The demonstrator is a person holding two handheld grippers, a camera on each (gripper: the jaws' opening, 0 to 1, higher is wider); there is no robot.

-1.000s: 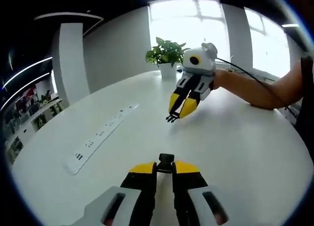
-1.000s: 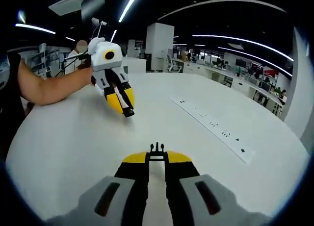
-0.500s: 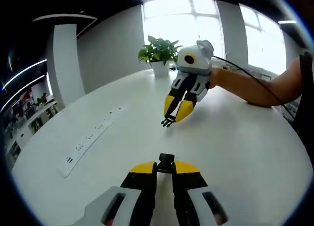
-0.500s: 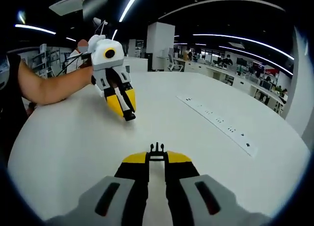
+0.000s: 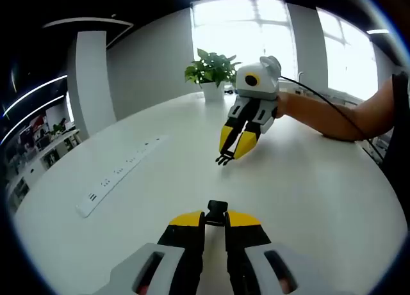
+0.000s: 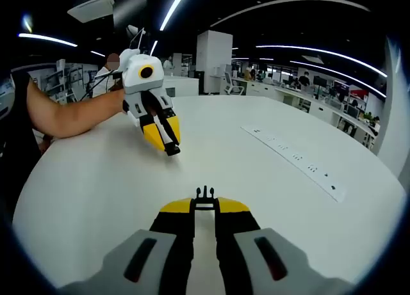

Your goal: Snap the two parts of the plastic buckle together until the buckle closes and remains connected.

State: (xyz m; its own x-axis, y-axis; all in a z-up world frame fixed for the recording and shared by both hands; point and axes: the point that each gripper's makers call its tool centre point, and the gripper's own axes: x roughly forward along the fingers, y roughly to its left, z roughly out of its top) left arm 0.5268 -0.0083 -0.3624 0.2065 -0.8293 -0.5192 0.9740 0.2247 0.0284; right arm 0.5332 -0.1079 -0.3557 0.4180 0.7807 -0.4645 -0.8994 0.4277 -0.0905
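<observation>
Left hand-held gripper (image 5: 214,219) clenched on socket half of black buckle (image 5: 217,209), at bottom centre of left gripper view. Right hand-held gripper (image 6: 205,205) clenched on pronged half (image 6: 204,193), prongs pointing up-frame, long axis in line with jaws.

Left gripper view: right hand-held gripper (image 5: 232,151) sits upper centre, well apart, pronged half (image 5: 223,158) aimed down-left toward socket half.

Right gripper view: left hand-held gripper (image 6: 168,144) upper left, socket half (image 6: 172,150) aimed down-right.

Halves face each other above white surface (image 5: 307,199), not yet mated; judged: close gap along shared axis.

Power strip (image 5: 118,175) at left; potted plant (image 5: 210,74) top centre.
</observation>
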